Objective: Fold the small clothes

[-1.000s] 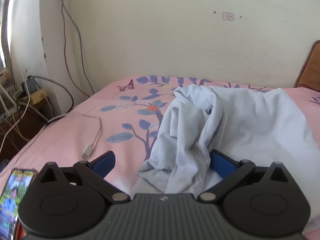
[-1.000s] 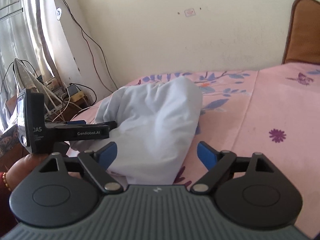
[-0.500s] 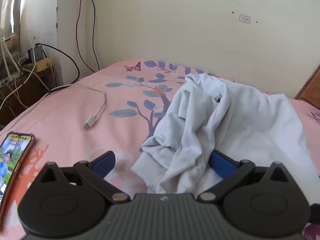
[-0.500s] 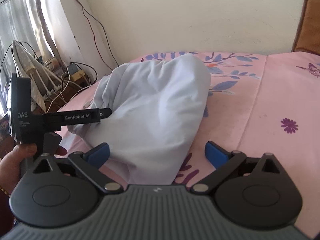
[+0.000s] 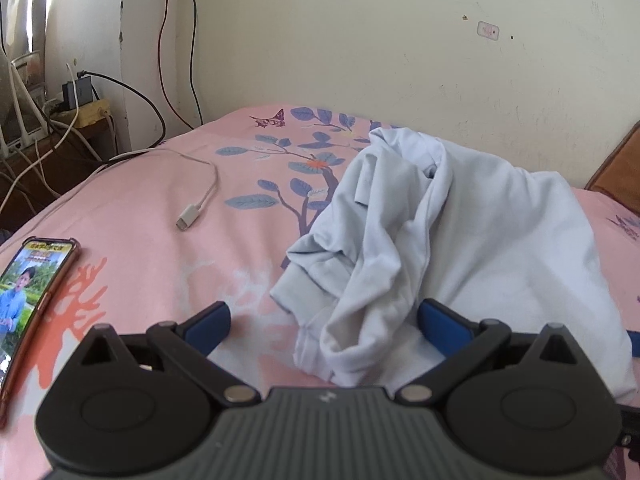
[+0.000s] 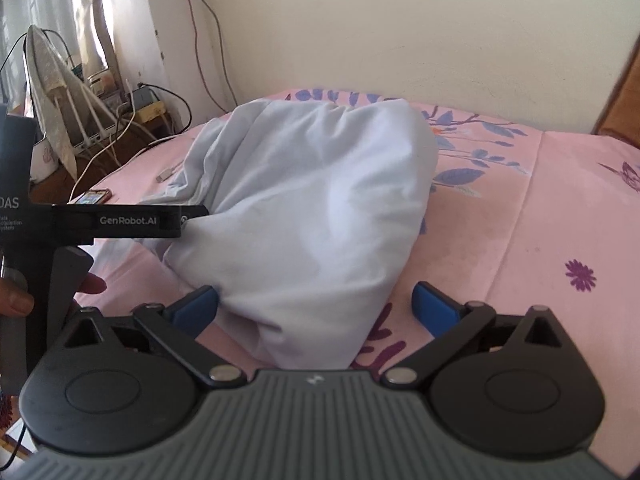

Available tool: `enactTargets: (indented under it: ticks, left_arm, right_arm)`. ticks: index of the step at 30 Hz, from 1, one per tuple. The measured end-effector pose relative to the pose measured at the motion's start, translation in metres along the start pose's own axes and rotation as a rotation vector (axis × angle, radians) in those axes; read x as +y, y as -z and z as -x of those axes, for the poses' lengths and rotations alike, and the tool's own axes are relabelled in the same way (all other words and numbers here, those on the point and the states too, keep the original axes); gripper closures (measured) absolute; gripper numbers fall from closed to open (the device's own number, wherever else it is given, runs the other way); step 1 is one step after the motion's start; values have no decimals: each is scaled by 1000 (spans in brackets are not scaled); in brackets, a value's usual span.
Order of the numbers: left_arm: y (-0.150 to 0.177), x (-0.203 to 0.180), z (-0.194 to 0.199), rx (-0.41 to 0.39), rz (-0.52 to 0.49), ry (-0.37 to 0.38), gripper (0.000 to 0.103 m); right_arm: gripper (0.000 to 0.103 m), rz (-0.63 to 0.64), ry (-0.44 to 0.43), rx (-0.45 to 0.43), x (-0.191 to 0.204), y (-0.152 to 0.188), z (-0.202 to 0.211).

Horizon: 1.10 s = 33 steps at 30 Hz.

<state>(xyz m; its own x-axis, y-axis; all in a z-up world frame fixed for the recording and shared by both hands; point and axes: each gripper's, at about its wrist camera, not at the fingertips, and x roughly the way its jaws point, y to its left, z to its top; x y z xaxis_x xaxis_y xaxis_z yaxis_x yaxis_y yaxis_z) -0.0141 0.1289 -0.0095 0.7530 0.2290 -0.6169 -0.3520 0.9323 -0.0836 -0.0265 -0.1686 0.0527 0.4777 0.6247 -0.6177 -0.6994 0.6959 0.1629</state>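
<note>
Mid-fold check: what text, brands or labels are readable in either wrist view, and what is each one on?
"GenRobot.AI": on the side of the left gripper, seen in the right wrist view.
"DAS", its start cut off by the frame edge: on the same gripper's body; the small lines beneath are too small to read.
Phone screen: lit, shows a picture with a banner, too blurred to read.
Wall sticker: too small to read.
Shirt: no text visible.

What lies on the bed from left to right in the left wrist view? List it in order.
Phone at the left edge → white charging cable, its plug end loose on the pink bedsheet → crumpled pale blue garment → brown headboard at the far right.
</note>
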Motion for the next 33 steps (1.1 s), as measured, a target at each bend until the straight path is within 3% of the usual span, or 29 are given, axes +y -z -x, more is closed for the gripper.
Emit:
enactTargets:
  ticks: [17,23,25,28,33]
  left_arm:
    - [8,-24,18,-27,-68,-132,0]
    - [24,-45,43,-46,-125,-150,0]
    - [28,-48,49,-26,-130,-129,0]
    - [30,-48,50,96,-114,-100,0]
    - [36,-51,61,126,-102,-108,0]
  right_arm:
    - [0,71,5,28,8,6,6]
    - [0,93,23,23,14,21,23]
    - [0,97,46,16,16,25,27]
    - [0,77,67,-2,15,28,34]
    - [0,38,79,-12,11,32,40]
